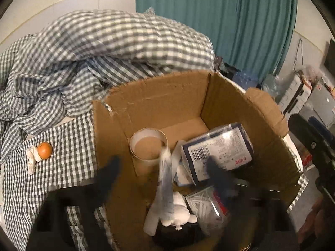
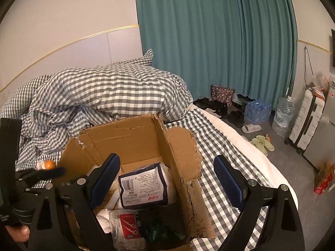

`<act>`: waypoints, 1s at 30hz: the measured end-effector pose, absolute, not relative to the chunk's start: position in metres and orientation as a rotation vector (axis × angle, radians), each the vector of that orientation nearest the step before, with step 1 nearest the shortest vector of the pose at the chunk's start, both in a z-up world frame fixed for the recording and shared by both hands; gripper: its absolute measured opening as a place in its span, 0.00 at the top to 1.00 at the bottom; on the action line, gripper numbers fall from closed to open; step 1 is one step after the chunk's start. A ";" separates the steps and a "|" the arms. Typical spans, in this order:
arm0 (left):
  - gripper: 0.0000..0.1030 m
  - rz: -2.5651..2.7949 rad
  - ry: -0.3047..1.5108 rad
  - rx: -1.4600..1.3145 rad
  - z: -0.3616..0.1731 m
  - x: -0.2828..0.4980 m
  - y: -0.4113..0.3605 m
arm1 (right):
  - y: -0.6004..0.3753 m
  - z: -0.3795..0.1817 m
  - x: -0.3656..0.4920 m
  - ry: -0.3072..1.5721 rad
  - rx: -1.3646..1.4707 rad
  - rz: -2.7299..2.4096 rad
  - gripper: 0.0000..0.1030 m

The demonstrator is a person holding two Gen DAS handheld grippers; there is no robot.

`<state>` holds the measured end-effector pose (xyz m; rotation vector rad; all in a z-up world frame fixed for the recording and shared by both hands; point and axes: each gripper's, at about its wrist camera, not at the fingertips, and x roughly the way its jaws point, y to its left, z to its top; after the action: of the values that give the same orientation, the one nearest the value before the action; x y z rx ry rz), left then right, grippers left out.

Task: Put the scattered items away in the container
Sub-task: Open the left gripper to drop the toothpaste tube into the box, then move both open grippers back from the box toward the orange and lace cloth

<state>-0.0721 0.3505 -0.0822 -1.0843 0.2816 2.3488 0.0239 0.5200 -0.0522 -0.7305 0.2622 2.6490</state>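
Left gripper (image 1: 161, 173) hangs right over the open brown cardboard box (image 1: 150, 102), fingers blurry but clearly spread wide, nothing pinched. Between them, lower middle of the left wrist frame, a blurred clear plastic-wrapped strip (image 1: 166, 186) sits apart from both pads; can't tell what it rests on. Under it at the bottom there's a white figurine-looking thing (image 1: 180, 211) and a clear bag of white sticks with a red label (image 1: 206, 204).

Right gripper (image 2: 167, 179) is spread wide too, blue ribbed pads empty, one finger over the box and the other over the bed at the lower right of its frame.

A bit deeper in the box: a navy-and-white plastic packet with a barcode (image 1: 217, 150) leaning to the right side, and a white roll of tape (image 1: 149, 146) lying on the box floor, centre frame.

Left of the box, out on the grey-and-white checked bedsheet (image 1: 69, 146), a small orange fruit (image 1: 44, 150) touches a crumpled white tissue (image 1: 32, 159), so that one is not in the container yet.

Further back is the bunched checked duvet (image 1: 117, 39), then the teal curtain (image 1: 219, 21) at the top.
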 end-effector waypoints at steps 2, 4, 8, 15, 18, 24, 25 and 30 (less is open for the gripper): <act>0.10 2.349 0.253 -1.068 -0.076 -0.072 0.345 | 0.517 -0.048 0.025 0.255 -0.713 2.653 0.12; 0.08 2.356 0.244 -1.057 -0.071 -0.072 0.340 | 0.514 -0.043 0.026 0.259 -0.692 2.656 0.12; 0.06 2.390 0.219 -1.010 -0.058 -0.069 0.325 | 0.505 -0.032 0.027 0.249 -0.648 2.672 0.10; 0.03 2.467 0.187 -0.943 -0.036 -0.066 0.289 | 0.478 -0.016 0.025 0.220 -0.605 2.695 0.02; 0.00 2.508 0.180 -0.911 -0.028 -0.066 0.267 | 0.463 -0.010 0.021 0.218 -0.597 2.713 0.00; 0.00 2.601 0.162 -0.880 -0.014 -0.070 0.216 | 0.424 -0.001 0.010 0.209 -0.590 2.771 0.00; 0.00 2.615 0.149 -0.882 -0.012 -0.072 0.205 | 0.416 0.000 0.008 0.202 -0.586 2.782 0.00; 0.00 2.695 0.085 -0.880 -0.005 -0.075 0.155 | 0.374 0.006 -0.003 0.124 -0.584 2.834 0.00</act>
<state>-0.0748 0.1546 -0.0050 -0.8798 0.0853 2.6953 -0.0027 0.3742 0.0057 -0.5844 0.1244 2.8345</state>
